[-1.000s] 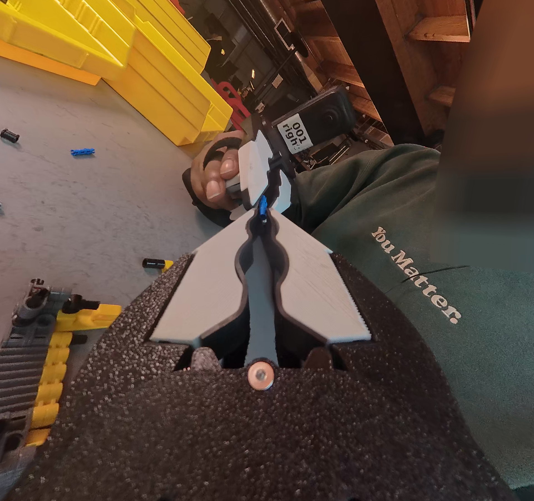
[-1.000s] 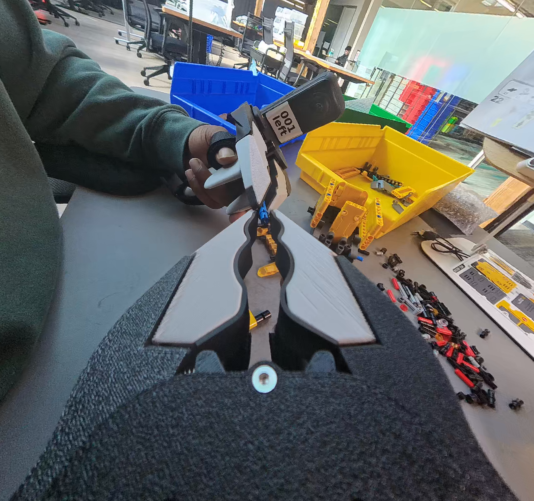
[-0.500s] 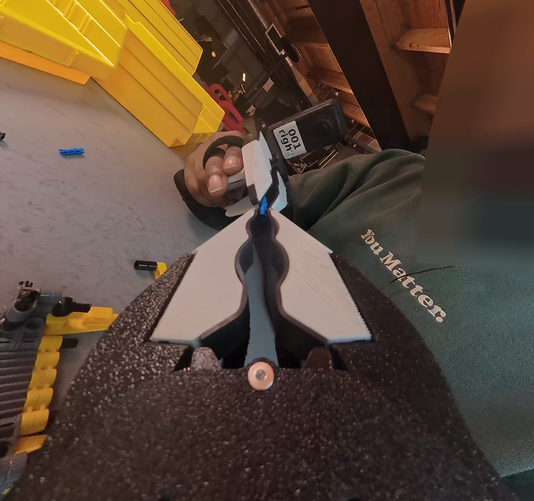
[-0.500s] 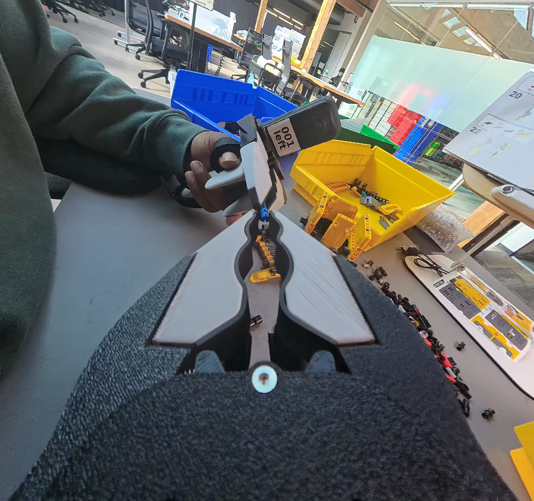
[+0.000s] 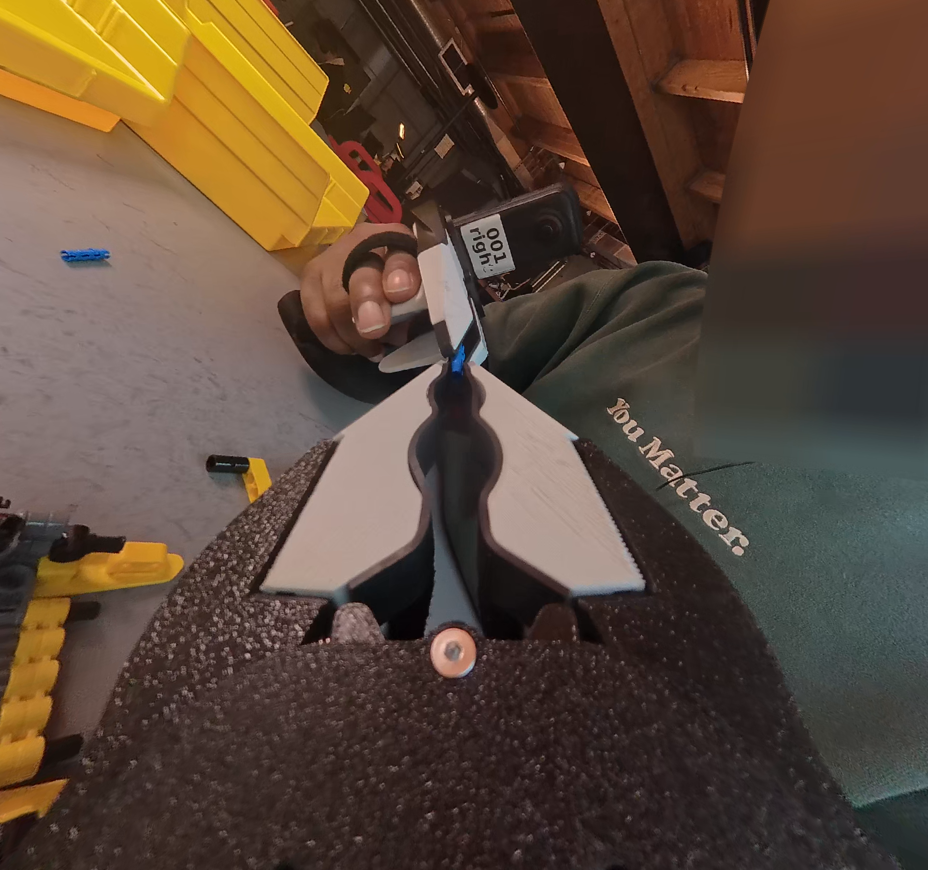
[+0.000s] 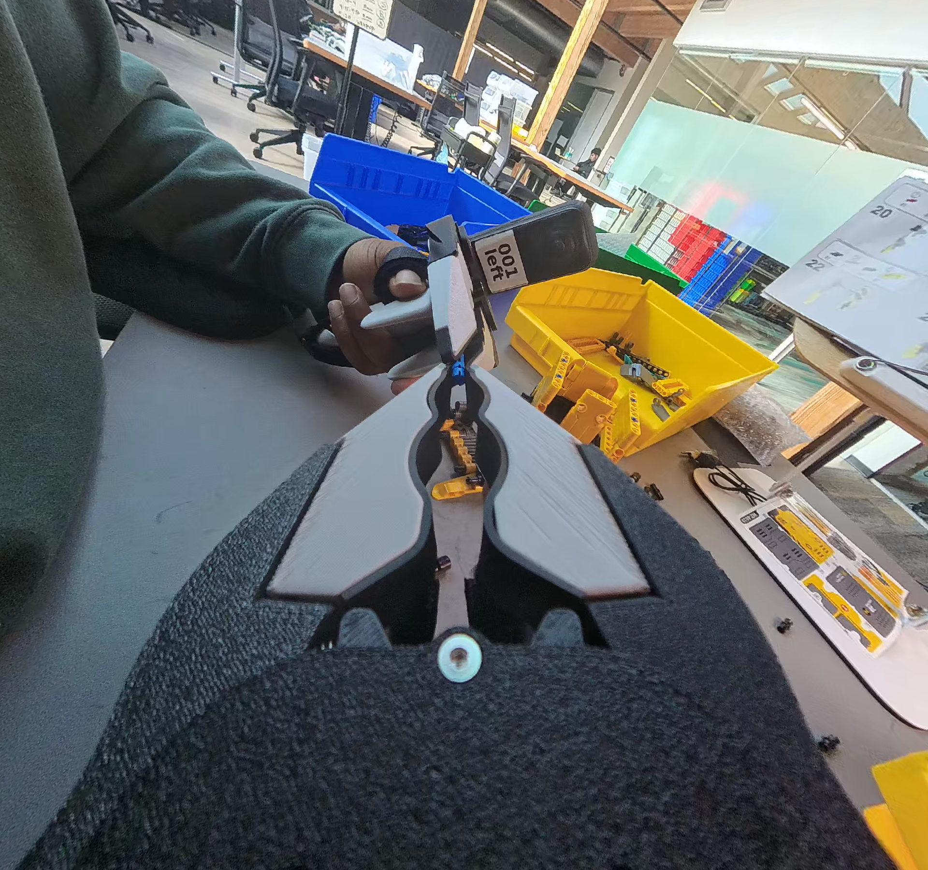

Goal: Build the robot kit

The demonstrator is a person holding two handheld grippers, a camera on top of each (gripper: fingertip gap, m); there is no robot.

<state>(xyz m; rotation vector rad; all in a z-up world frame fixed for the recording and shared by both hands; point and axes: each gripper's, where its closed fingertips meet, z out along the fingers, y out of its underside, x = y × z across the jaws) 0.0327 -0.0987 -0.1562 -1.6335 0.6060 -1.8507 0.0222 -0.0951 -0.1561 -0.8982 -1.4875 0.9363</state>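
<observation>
Both sets of tongs are pinched on the same tiny blue peg (image 5: 456,368), tip to tip, held up off the gray table (image 6: 211,424). The left tongs (image 5: 456,378) are closed with the peg at the very tips, and the right tongs (image 6: 458,377) are clamped on its other end.

Under the right tongs there's a yellow and black toy-brick assembly (image 6: 459,449) lying on the table. Off to the right is an instruction sheet (image 6: 823,574) with a few small black pegs (image 6: 648,489) scattered near it.

From the left wrist view, a black and yellow piece (image 5: 236,467) sits just left of the tongs, and a loose blue pin (image 5: 84,255) lies farther out.

Farther back: a yellow bin (image 6: 703,359) with yellow parts in it, then a blue bin (image 6: 401,188) behind the hand (image 6: 371,308) in a green sleeve (image 6: 211,243).
</observation>
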